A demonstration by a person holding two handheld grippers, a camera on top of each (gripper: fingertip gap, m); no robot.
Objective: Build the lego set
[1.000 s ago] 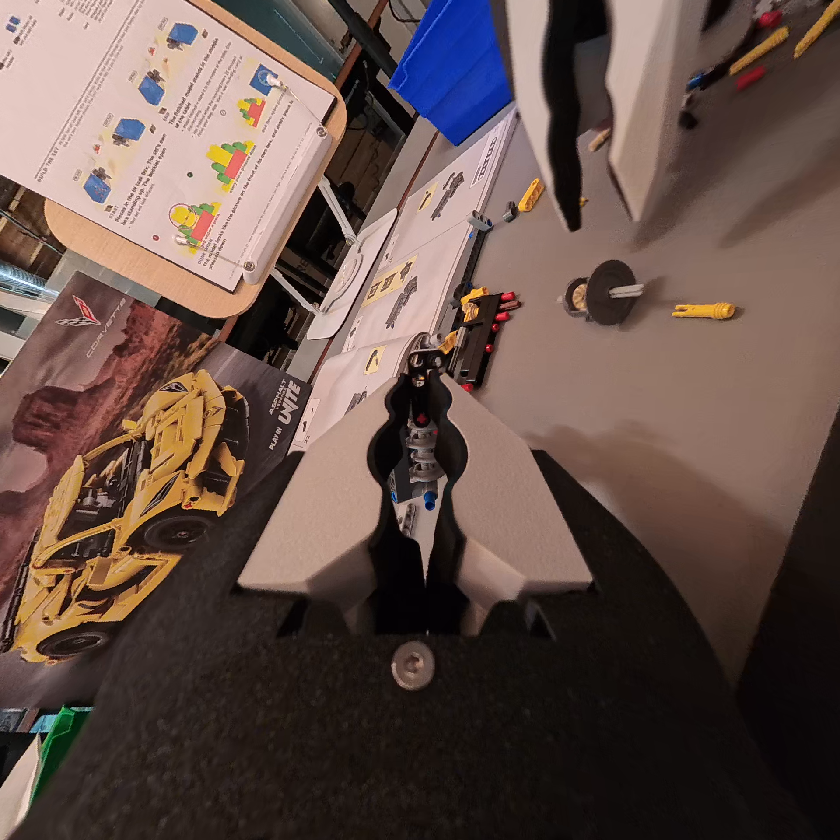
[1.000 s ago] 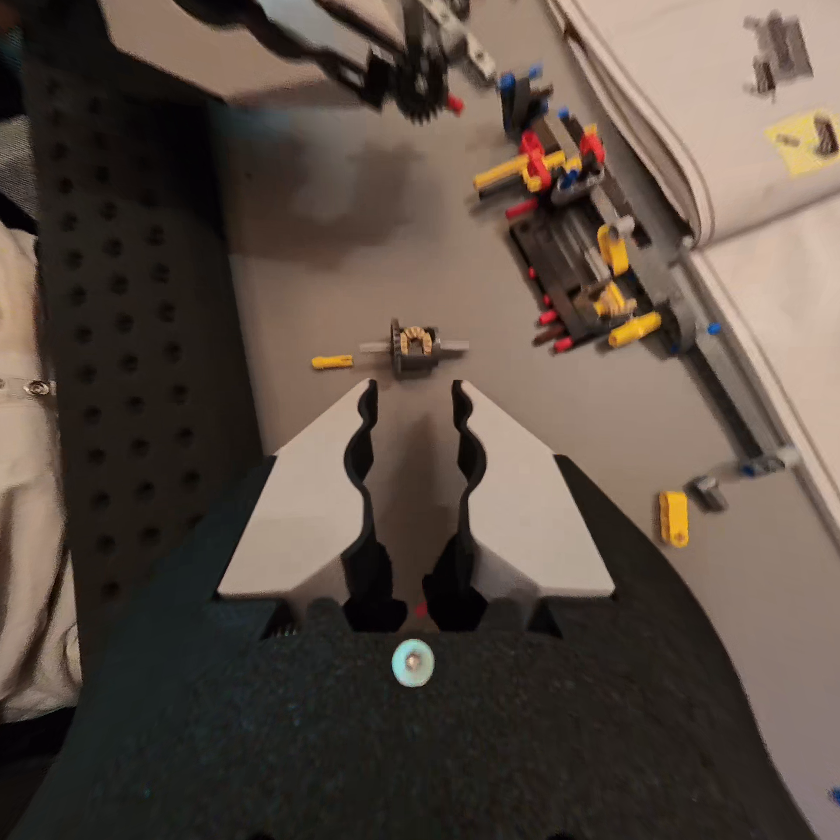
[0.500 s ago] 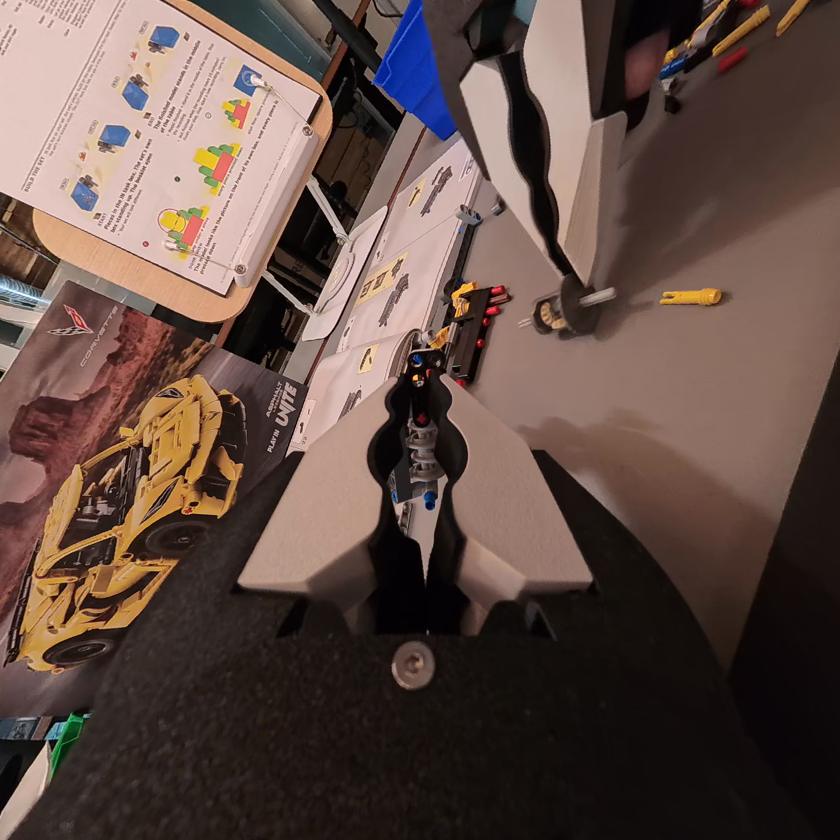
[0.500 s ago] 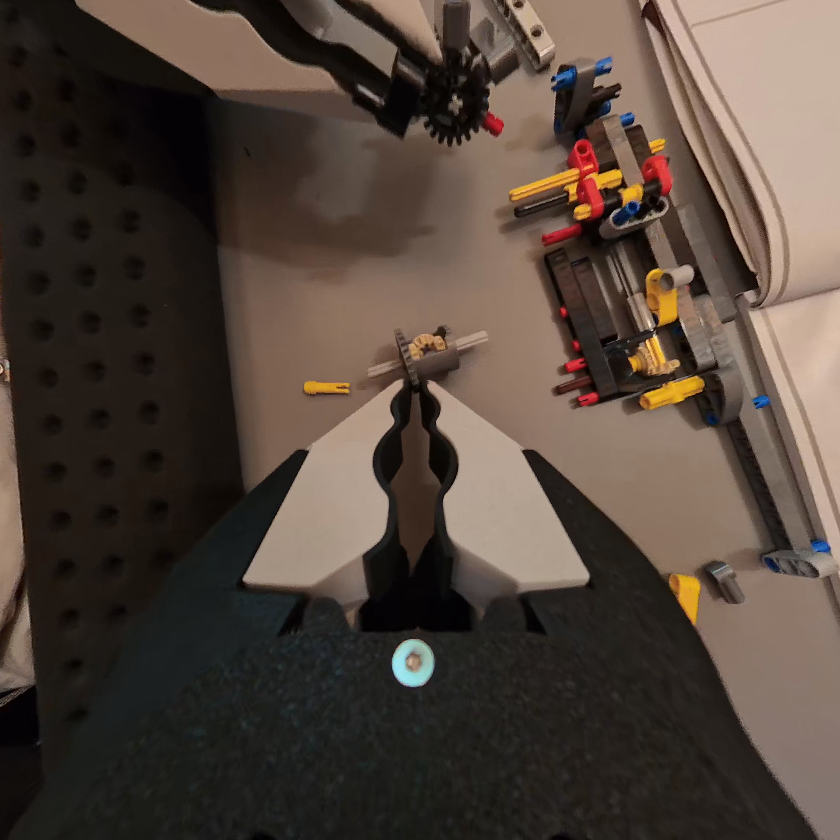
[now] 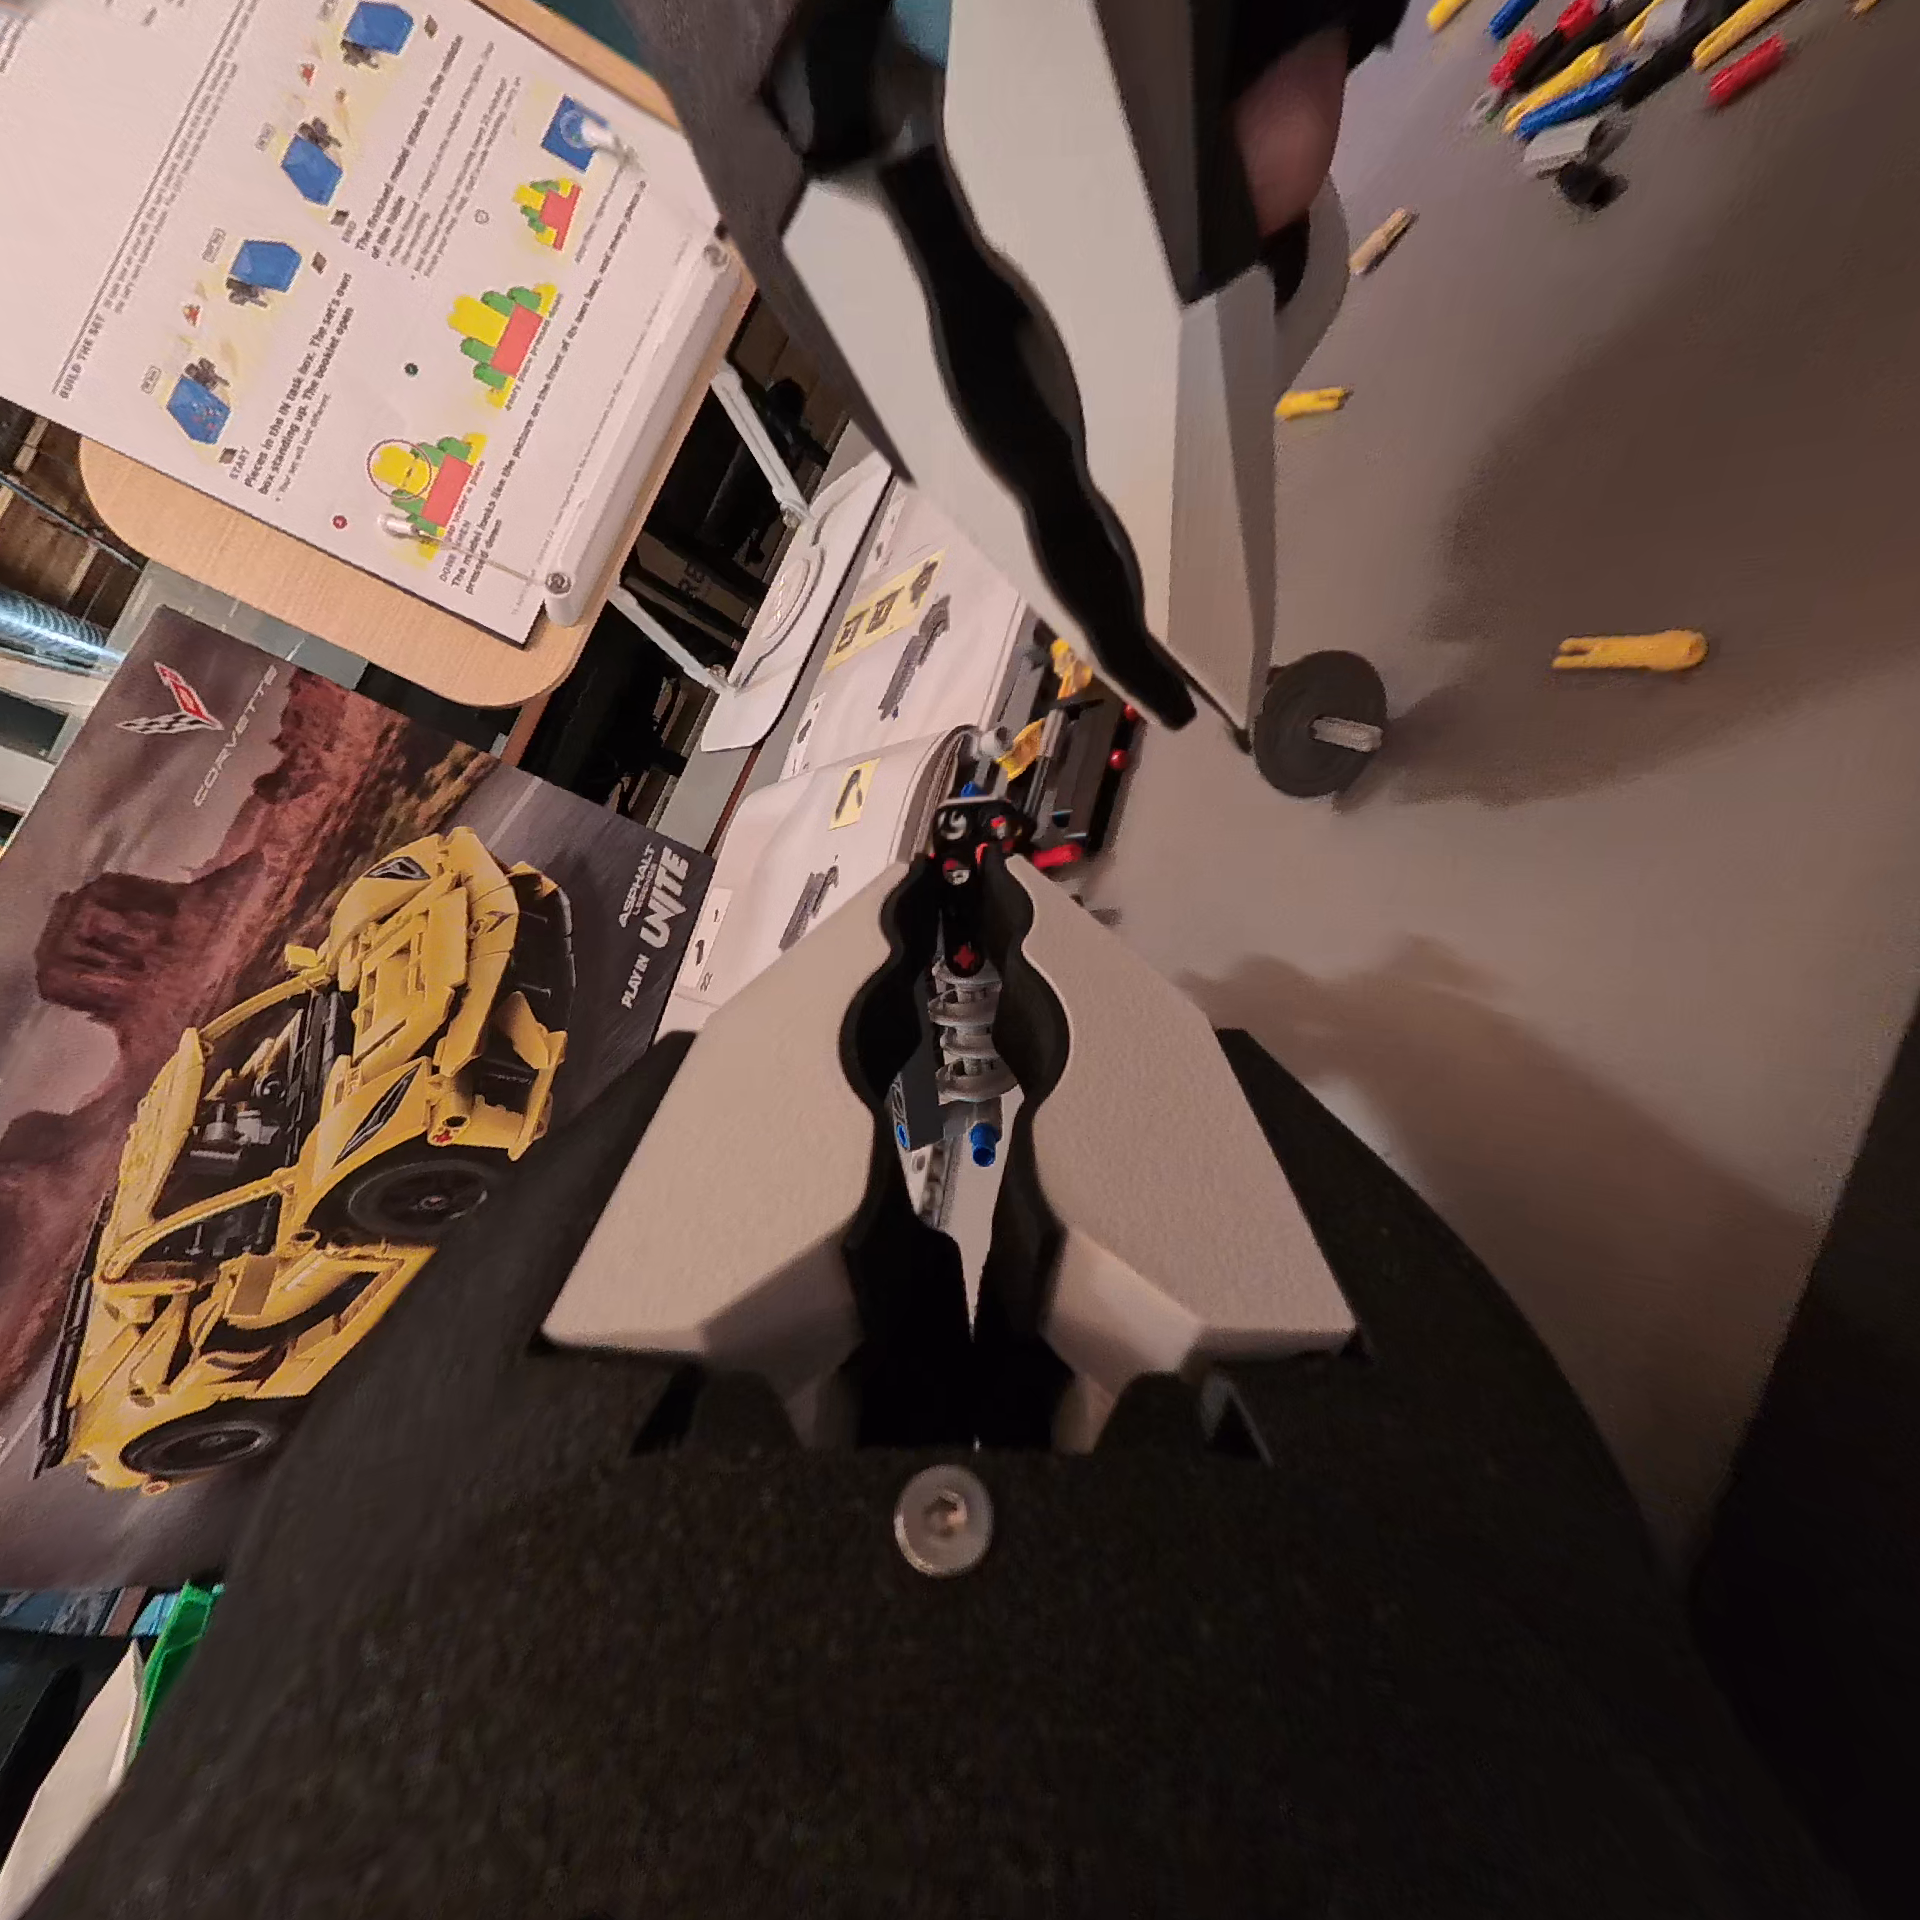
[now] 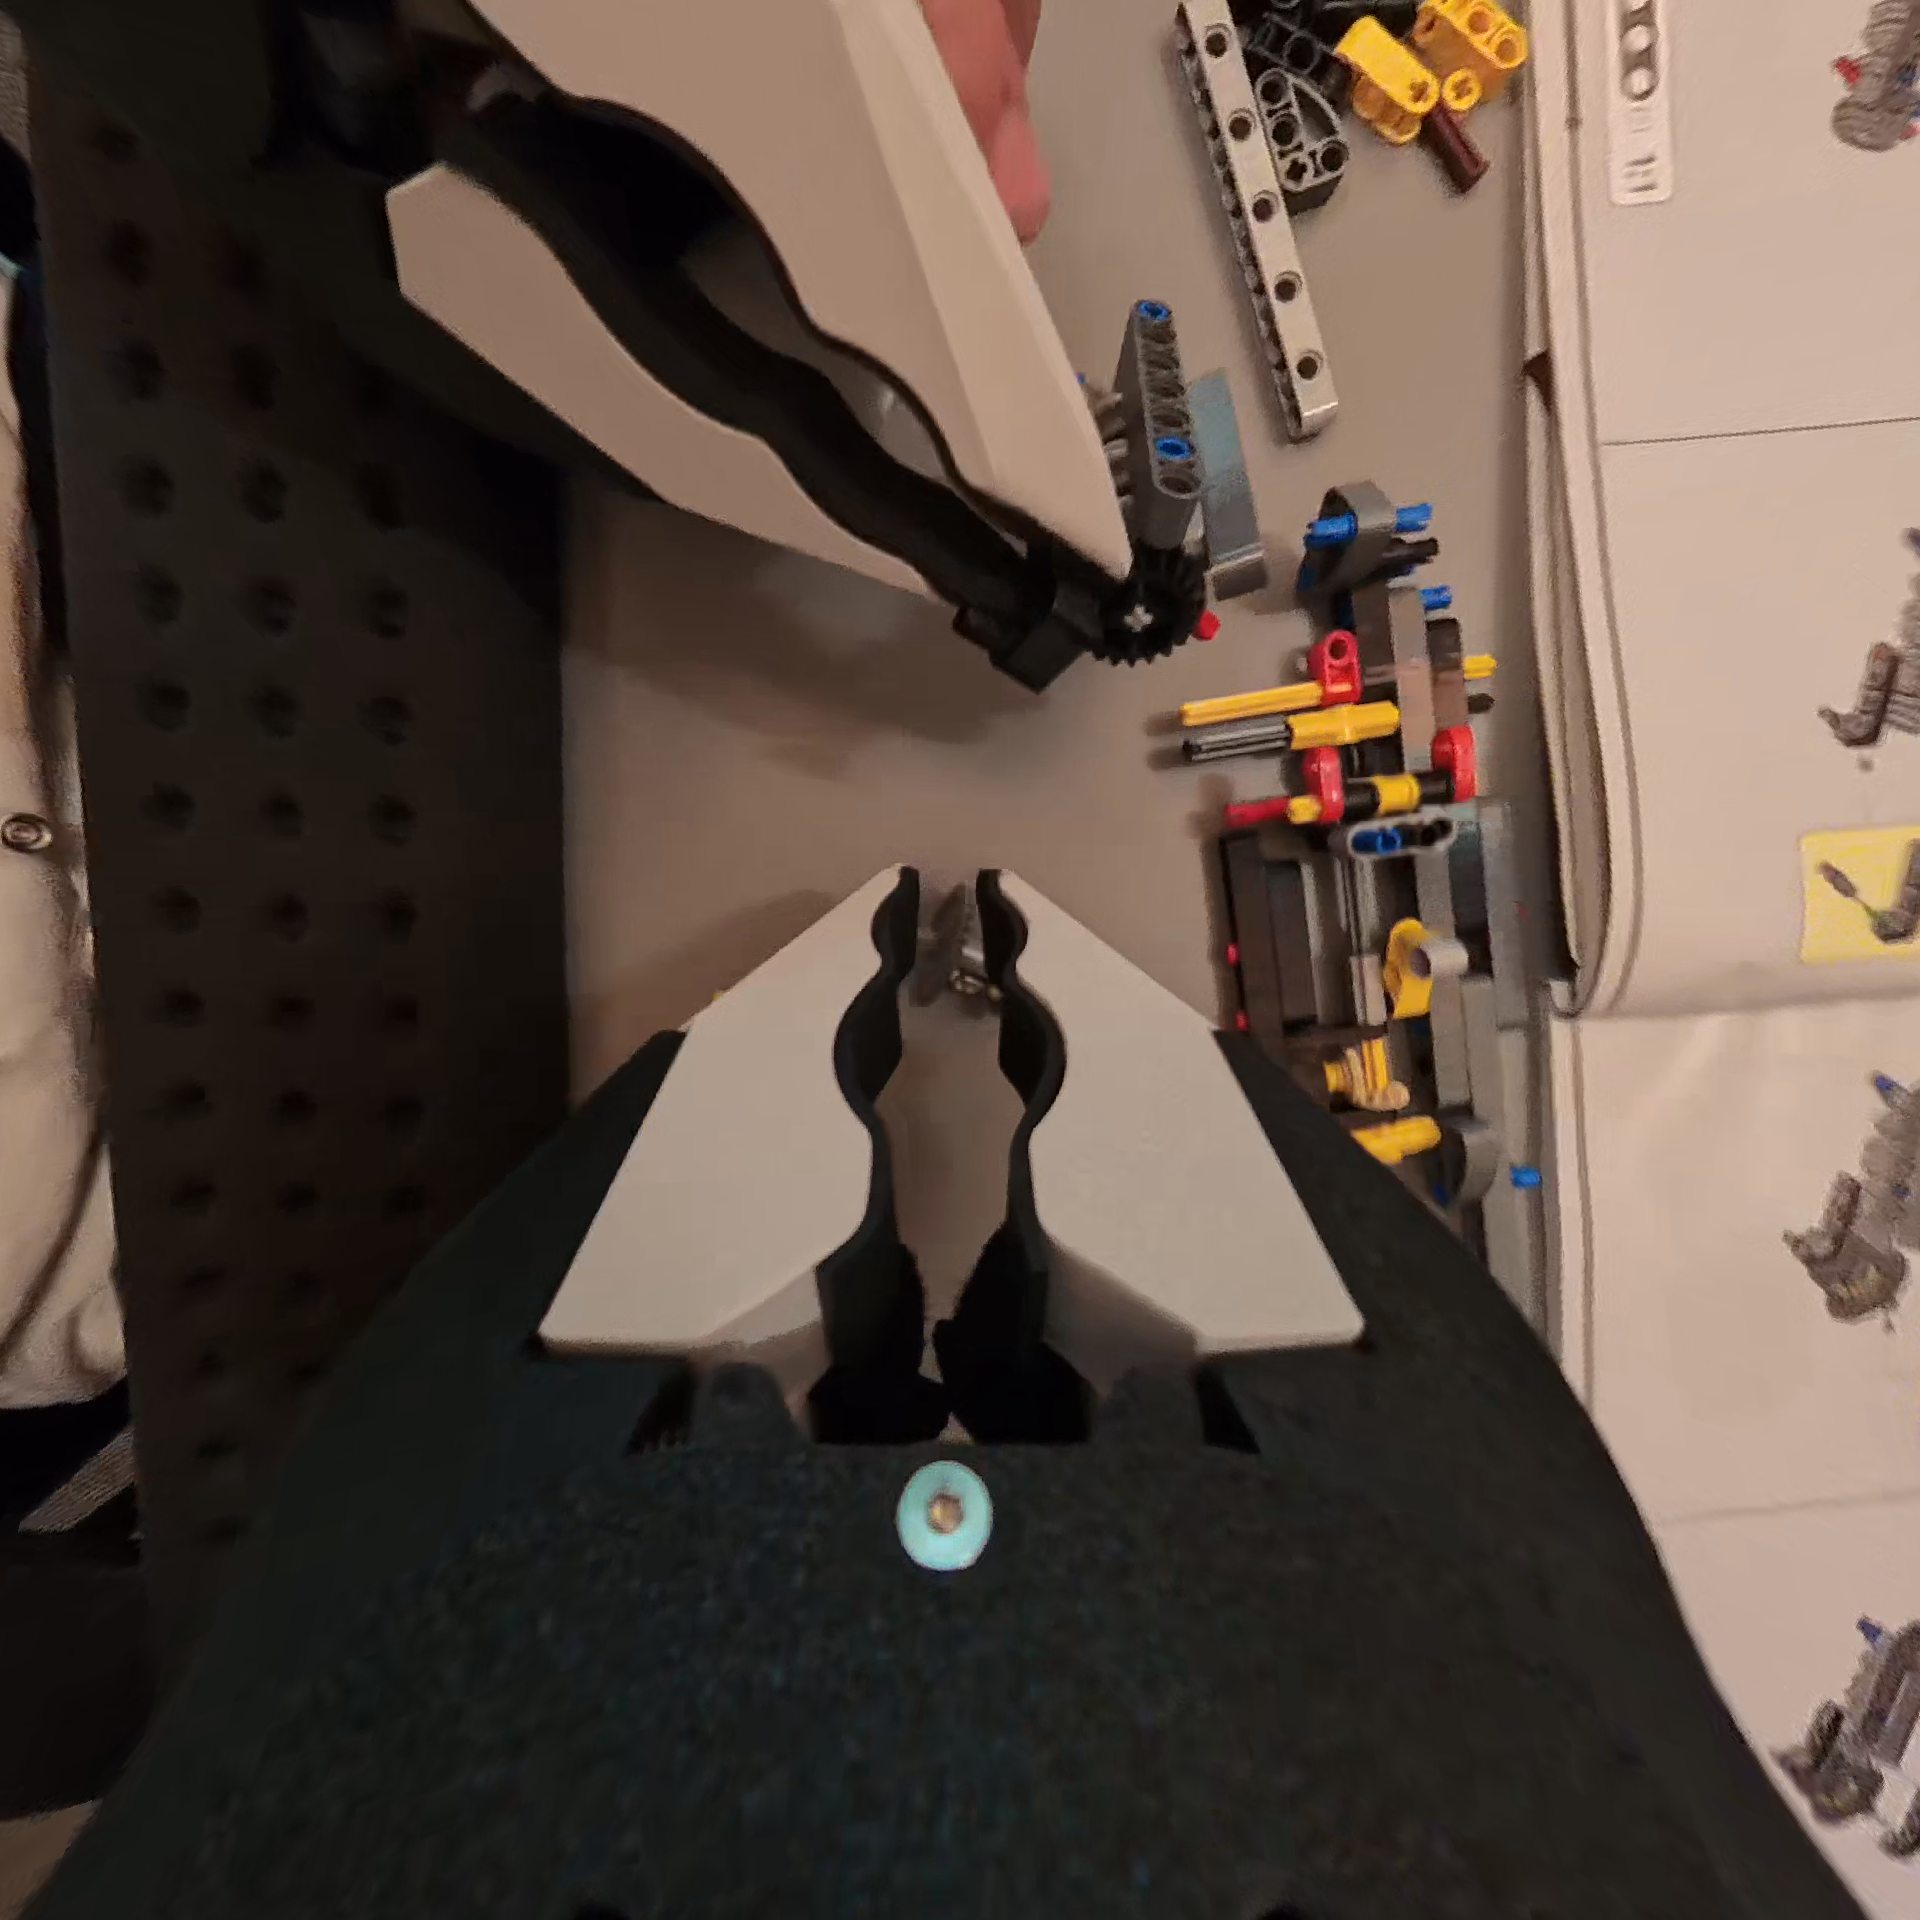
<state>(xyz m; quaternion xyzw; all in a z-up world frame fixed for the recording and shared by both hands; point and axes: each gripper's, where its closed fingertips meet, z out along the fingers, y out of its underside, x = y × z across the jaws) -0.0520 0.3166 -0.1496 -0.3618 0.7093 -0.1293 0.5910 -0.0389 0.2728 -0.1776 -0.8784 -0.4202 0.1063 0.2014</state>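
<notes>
My left gripper (image 5: 951,883) is shut on a lego sub-assembly (image 5: 961,1029): a grey beam with a grey spring, a black gear and a red pin. The right wrist view shows it at the top (image 6: 1081,592), with the black gear (image 6: 1143,618) sticking out of the tips. My right gripper (image 6: 948,881) is shut on the differential gear piece (image 6: 951,951) at its fingertips. In the left wrist view it (image 5: 1205,717) holds that black disc with its grey axle (image 5: 1320,722) close over the grey table. The partly built chassis (image 6: 1371,935) lies to the right.
An open instruction booklet (image 6: 1714,727) lies along the right edge. Loose parts include a yellow pin (image 5: 1626,651), a long grey beam (image 6: 1262,218) and a far pile (image 5: 1590,73). Black perforated foam (image 6: 260,727) borders the near side. The set box (image 5: 291,1091) stands at the left.
My right gripper moved onto the differential piece and closed on it. Both grippers have come closer together. The left gripper kept hold of its sub-assembly.
</notes>
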